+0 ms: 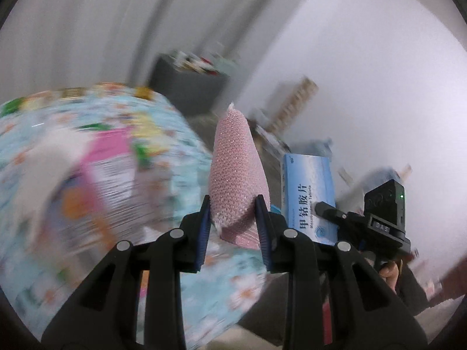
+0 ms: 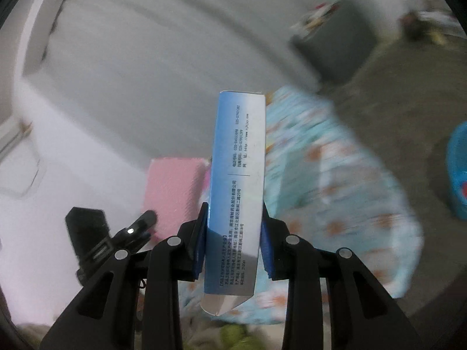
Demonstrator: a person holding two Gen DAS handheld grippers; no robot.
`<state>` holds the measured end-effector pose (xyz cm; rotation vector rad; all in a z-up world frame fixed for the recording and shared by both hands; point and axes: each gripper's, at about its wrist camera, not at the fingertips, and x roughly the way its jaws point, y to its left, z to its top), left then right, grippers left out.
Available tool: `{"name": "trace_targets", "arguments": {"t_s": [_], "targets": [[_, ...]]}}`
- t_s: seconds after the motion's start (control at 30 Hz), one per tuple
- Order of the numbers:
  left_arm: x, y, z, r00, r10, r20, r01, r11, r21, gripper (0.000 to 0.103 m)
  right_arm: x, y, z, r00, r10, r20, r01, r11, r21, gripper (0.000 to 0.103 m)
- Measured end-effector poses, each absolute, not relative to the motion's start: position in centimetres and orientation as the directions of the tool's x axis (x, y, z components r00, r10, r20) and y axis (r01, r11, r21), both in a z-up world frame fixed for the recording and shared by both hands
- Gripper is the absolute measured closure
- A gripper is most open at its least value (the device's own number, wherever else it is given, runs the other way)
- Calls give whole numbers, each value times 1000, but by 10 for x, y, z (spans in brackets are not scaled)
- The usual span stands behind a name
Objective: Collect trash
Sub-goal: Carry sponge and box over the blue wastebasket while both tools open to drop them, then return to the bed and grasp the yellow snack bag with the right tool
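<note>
Left gripper (image 1: 233,221) clamps pink sponge (image 1: 238,172), right gripper (image 2: 233,233) clamps blue medicine box (image 2: 238,180); risk: smooth carton sliding out of its pads.

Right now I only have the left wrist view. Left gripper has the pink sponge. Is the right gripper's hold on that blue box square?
Observer: Yes. The right gripper is shut on the blue box across its narrow sides, box upright between the pads.
Operator: Box closed?
Observer: No, the near end flap hangs open behind the pads.
Operator: Anything else on the floor your side?
Observer: A blue tub at the right edge of the right wrist view, with something red inside.
</note>
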<state>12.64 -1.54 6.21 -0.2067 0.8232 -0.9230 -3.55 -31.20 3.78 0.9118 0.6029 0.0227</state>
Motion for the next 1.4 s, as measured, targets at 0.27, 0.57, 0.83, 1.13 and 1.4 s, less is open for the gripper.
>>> {"name": "trace_targets", "arguments": {"t_s": [0.27,0.57,0.83,1.13,1.4], "targets": [[151,-212,45,17,-743,-669,788,422,-448,75,-131,-416,-7,826,-52,-561,529,414,740,72],[149,-389,-35,-114,-590,-800,843,368,-392,75,-173,-520,-81,725,-195,-661,689,188,700,72],[160,-475,-107,-92,-494,-865,844,422,-331,54,-175,-602,-179,595,-263,-760,794,48,605,43],[151,-441,-82,-24,-504,-863,869,416,-267,35,-200,-571,-212,514,-228,-827,853,32,521,42],[140,-326,18,71,-585,-808,864,441,-244,25,-173,-528,-140,465,-302,-832,877,283,388,35]]}}
